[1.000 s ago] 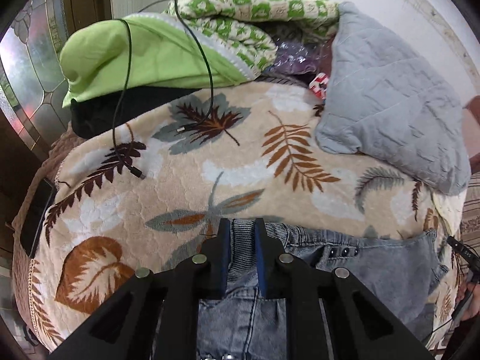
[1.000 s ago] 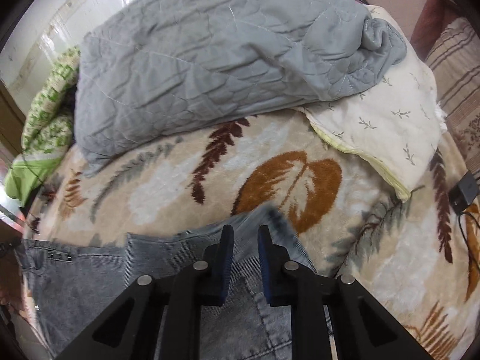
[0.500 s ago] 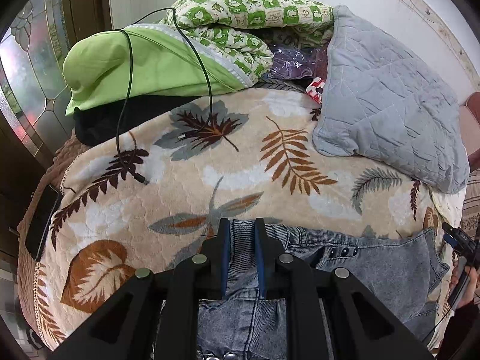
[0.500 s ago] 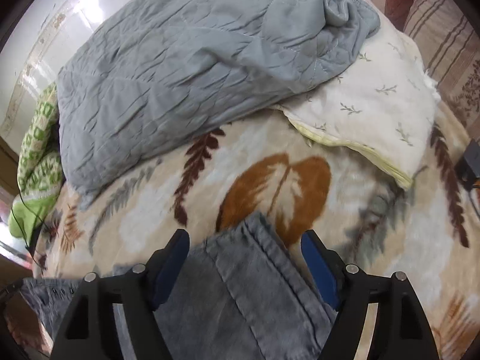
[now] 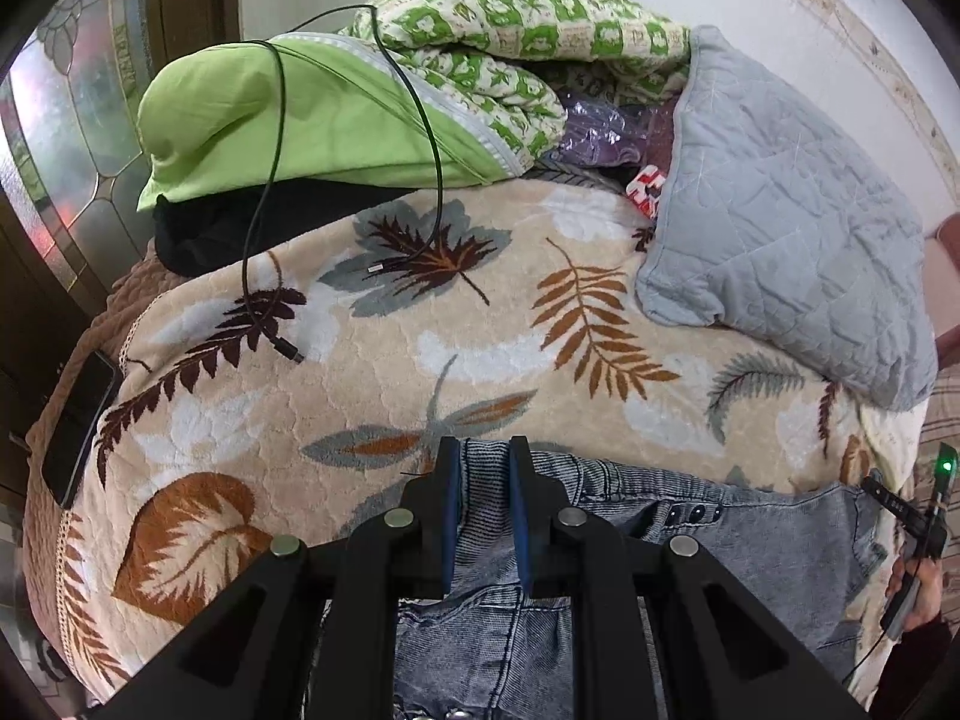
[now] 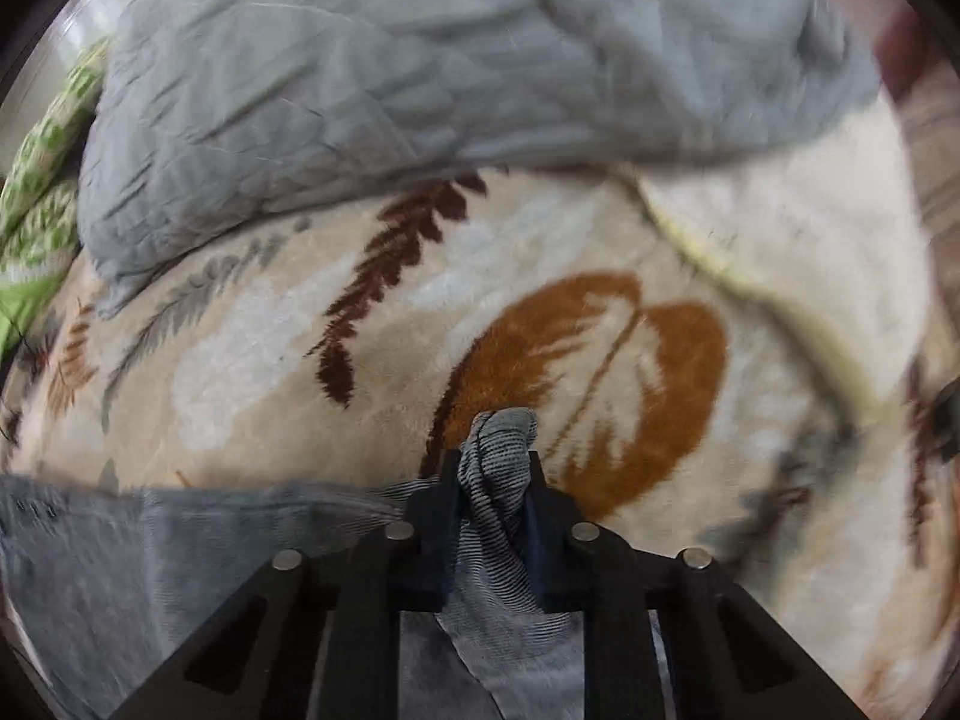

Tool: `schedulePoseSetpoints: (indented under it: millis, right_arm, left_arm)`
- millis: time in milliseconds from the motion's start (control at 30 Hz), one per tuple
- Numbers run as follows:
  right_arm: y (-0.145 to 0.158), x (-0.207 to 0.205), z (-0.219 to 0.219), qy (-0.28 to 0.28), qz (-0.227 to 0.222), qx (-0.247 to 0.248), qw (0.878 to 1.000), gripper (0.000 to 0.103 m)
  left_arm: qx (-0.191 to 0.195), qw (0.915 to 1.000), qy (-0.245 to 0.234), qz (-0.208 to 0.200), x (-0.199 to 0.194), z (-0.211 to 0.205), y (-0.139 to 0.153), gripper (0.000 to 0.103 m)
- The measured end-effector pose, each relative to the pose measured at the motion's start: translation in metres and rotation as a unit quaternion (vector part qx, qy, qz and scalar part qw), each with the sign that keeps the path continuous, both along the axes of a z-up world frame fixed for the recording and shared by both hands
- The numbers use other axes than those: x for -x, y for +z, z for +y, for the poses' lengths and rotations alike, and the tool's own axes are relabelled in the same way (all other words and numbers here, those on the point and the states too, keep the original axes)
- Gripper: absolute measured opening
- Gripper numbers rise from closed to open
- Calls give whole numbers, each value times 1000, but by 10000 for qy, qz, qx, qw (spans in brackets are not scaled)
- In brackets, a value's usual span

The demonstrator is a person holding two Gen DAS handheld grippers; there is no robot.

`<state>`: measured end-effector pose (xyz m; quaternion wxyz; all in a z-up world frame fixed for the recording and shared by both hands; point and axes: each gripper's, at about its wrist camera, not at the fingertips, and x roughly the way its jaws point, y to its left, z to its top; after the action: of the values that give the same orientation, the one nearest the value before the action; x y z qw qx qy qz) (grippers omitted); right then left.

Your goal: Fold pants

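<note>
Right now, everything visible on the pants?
The pants are grey-blue washed denim with a ribbed waistband and a row of dark buttons. They lie spread, wrinkled, on the leaf-print blanket. The left gripper pinches the waistband; the right gripper is closing on a bunched-up fold.

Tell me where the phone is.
In the left wrist view, the phone lies at the bed's far left edge, beside the leaf-print blanket.

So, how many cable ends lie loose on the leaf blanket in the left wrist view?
2: one cable end on the grey-brown leaf near the green pillow, one cable end nearer the camera, left. More could hide under bedding.
</note>
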<state>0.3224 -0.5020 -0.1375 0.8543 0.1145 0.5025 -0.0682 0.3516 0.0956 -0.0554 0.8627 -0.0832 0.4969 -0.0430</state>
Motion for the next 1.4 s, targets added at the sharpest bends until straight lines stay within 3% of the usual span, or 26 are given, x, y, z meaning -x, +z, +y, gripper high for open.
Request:
schedulePoseSetpoints:
  millis: [300, 400, 600, 700, 867, 1033, 1133, 1233, 1333, 1400]
  right_arm:
    - [110, 85, -32, -583, -1418, -57, 9882, 16]
    - [120, 125, -40, -774, -1688, -138, 9825, 16]
    - [84, 204, -32, -644, -1370, -384, 9877, 16]
    - [64, 251, -23, -569, -1239, -445, 9897, 16]
    - [40, 318, -11, -468, -1102, -611, 9909, 16]
    - [18, 349, 6, -257, -767, -642, 9947, 16]
    - [4, 358, 5, -261, -445, -916, 9945, 22]
    - [2, 366, -8, -356, -318, -1272, 9907, 35]
    - [14, 381, -27, -551, -749, -1513, 9841, 62]
    - [26, 387, -41, -706, -1189, -1700, 9757, 65]
  left_arm:
    - [550, 9969, 147, -536, 49, 31, 48, 15]
    - [776, 9943, 152, -715, 75, 44, 57, 15]
    - [986, 9913, -5, -874, 150, 66, 45, 15]
    - [783, 9936, -87, -812, 194, 71, 30, 15]
    - [701, 9967, -11, -399, 239, 83, -6, 15]
    - [701, 9970, 303, 134, 261, 100, -55, 13]
    - [267, 9975, 550, 344, 266, 108, -74, 10]
    - [318, 9960, 708, 440, 273, 123, -75, 10]
    - [280, 9970, 711, 145, 281, 128, -55, 10]
    - [273, 9979, 569, -148, 285, 117, -35, 10]
